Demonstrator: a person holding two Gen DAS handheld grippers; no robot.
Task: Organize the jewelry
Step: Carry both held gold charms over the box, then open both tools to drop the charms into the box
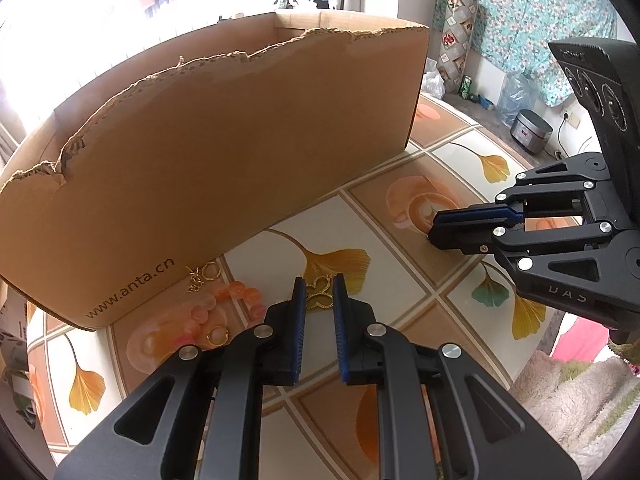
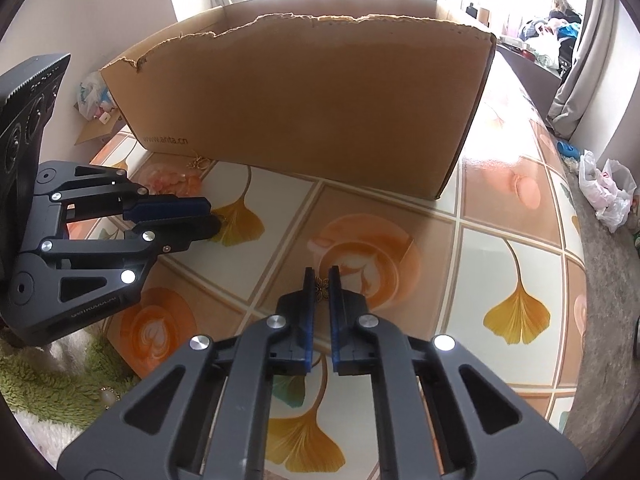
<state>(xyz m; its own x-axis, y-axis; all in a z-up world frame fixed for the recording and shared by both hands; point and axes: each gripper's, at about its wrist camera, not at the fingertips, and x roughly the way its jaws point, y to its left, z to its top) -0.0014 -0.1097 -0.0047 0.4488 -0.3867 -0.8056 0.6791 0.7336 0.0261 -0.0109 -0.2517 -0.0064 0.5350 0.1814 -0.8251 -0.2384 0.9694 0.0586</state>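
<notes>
Pinching gold butterfly pendant (image 1: 319, 293), left gripper (image 1: 319, 300) rests on tiled tabletop (image 1: 400, 280). Right gripper (image 2: 321, 290) nearly closed on small flower charm (image 2: 321, 289). Pink beads (image 1: 240, 295), gold rings (image 1: 209, 272) beside cardboard box (image 1: 240, 152). Box stands just beyond, torn rim up.

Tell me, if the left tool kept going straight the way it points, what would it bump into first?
Probably the table. The left tool, shut on a gold butterfly charm, points steeply down just short of the cardboard box, though depth is hard to judge.
</notes>
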